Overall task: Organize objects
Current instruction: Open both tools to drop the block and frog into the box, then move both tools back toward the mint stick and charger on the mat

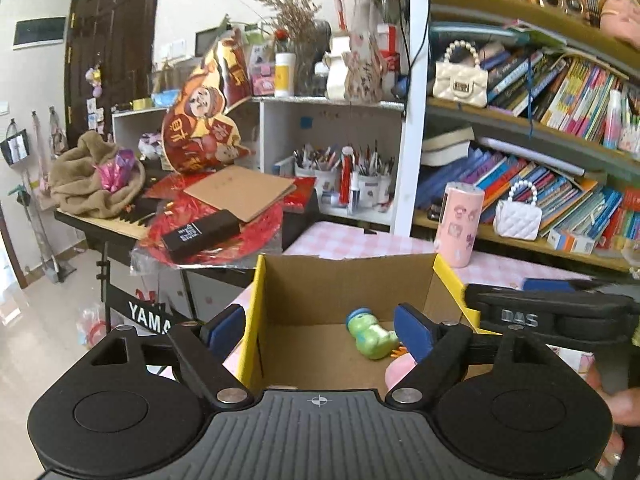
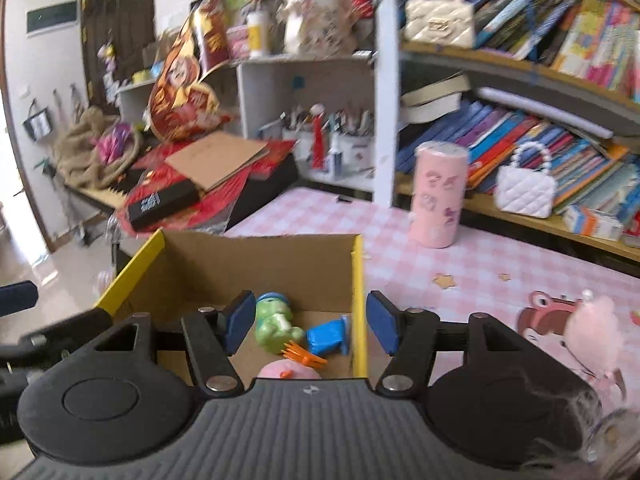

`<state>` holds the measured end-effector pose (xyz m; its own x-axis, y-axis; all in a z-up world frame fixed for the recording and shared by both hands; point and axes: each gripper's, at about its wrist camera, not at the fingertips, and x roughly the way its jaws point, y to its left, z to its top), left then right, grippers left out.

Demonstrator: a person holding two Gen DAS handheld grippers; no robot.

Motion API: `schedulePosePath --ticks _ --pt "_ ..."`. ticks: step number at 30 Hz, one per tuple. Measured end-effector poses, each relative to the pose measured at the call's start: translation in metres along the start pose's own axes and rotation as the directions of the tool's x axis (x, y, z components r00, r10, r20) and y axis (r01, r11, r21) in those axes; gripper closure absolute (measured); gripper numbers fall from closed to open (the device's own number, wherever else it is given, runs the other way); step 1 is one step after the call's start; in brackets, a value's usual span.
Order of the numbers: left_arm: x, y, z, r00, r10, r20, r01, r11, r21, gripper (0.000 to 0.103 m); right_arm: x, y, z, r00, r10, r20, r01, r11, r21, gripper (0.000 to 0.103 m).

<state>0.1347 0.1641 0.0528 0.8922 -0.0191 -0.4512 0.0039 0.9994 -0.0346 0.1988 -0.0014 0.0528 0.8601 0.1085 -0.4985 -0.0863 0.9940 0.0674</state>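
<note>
Clearly both the left gripper (image 1: 320, 330) and right gripper (image 2: 308, 326) stand spread and empty, each straddling a yellow-edged wall of the cardboard box (image 2: 256, 264). Inside lie a green figure (image 2: 276, 326), blue toy (image 2: 330, 336) and orange piece (image 2: 304, 354). Careless moves could snag a wall, tipping the box. A pink item (image 2: 290, 371) at the near edge is cut off and hard to identify.

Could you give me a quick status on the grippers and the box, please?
Left gripper open, empty. Right gripper open, empty. Green toy, blue toy lying in box. Nothing in the way.
</note>
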Motion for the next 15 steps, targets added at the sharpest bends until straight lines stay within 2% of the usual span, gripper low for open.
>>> schedulePosePath --ticks 6,15 --pt "-0.027 0.017 -0.020 1.000 -0.001 -0.015 0.000 1.000 -0.019 0.019 -0.044 0.008 -0.028 0.999 -0.037 0.022 0.037 0.999 0.005 0.039" --pt "-0.065 0.032 -0.063 0.996 0.012 -0.088 -0.013 1.000 -0.017 0.019 -0.083 0.036 -0.094 0.994 -0.041 -0.106 0.040 0.999 -0.008 0.038"
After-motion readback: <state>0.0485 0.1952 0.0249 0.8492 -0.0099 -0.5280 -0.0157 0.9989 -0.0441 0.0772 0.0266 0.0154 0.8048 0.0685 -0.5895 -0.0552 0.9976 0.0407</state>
